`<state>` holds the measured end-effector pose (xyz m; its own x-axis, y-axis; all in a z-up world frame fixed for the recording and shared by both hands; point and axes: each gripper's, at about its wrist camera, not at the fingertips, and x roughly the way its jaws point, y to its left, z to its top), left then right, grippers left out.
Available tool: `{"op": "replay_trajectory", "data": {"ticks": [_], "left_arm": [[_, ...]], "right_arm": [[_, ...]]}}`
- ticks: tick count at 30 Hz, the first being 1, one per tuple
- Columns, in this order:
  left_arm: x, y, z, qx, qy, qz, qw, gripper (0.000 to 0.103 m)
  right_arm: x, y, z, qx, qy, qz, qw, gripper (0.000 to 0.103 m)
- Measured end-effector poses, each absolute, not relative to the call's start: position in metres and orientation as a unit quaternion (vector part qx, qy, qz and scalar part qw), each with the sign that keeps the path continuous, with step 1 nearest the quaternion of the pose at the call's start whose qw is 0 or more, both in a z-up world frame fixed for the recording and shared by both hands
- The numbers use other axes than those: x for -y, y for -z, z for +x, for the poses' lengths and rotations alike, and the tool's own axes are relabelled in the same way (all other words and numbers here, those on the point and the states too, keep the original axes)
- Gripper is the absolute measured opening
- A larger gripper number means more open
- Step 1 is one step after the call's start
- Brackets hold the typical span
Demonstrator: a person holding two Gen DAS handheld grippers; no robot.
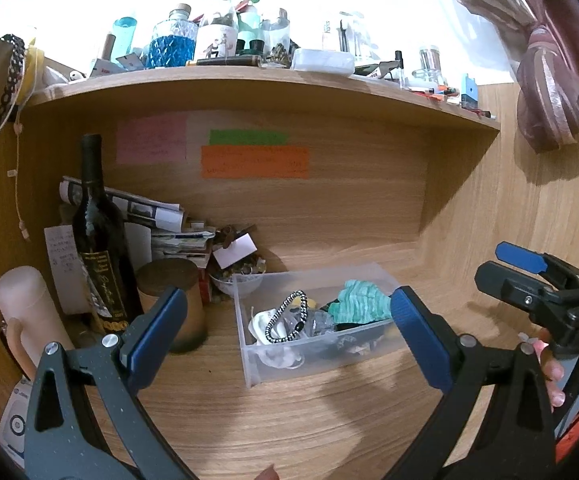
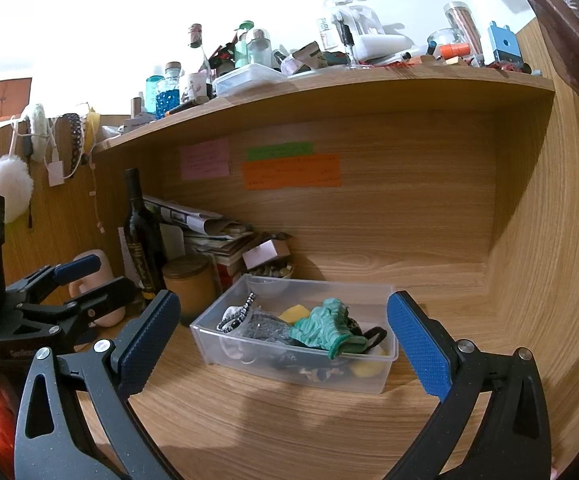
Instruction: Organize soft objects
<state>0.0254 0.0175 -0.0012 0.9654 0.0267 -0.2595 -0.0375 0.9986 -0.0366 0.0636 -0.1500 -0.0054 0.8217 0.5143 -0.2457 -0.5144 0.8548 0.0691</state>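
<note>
A clear plastic bin (image 1: 249, 364) (image 2: 385, 364) stands on the wooden desk under the shelf. It holds a teal fabric piece (image 1: 359, 300) (image 2: 321, 326), a black-and-white braided band (image 1: 285, 316) (image 2: 235, 314), white soft items (image 1: 259, 322) and yellow pieces (image 2: 295, 314). My left gripper (image 1: 289, 334) is open and empty, its blue pads spread in front of the bin. My right gripper (image 2: 283, 344) is open and empty, also short of the bin. Each gripper shows in the other's view, the right (image 1: 521, 276) and the left (image 2: 77, 280).
A dark wine bottle (image 1: 97, 236) (image 2: 141, 236), a brown-lidded jar (image 1: 173, 300) (image 2: 189, 284), a pale pink mug (image 1: 25, 316) and stacked papers (image 1: 161, 220) crowd the desk's left. The shelf above (image 1: 249, 80) (image 2: 329, 84) is cluttered. A side wall (image 2: 549, 260) stands at right.
</note>
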Motion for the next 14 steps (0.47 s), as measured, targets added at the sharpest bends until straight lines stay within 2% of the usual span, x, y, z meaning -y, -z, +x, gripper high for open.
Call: {"op": "replay_trajectory", "data": {"ticks": [14], "left_arm": [[-0.0155, 0.0052, 0.0297, -0.138, -0.010, -0.022, 0.990, 0.103]], "right_arm": [[0.1505, 0.0063, 0.0681, -0.131, -0.273, 0.001, 0.953, 0.103]]}}
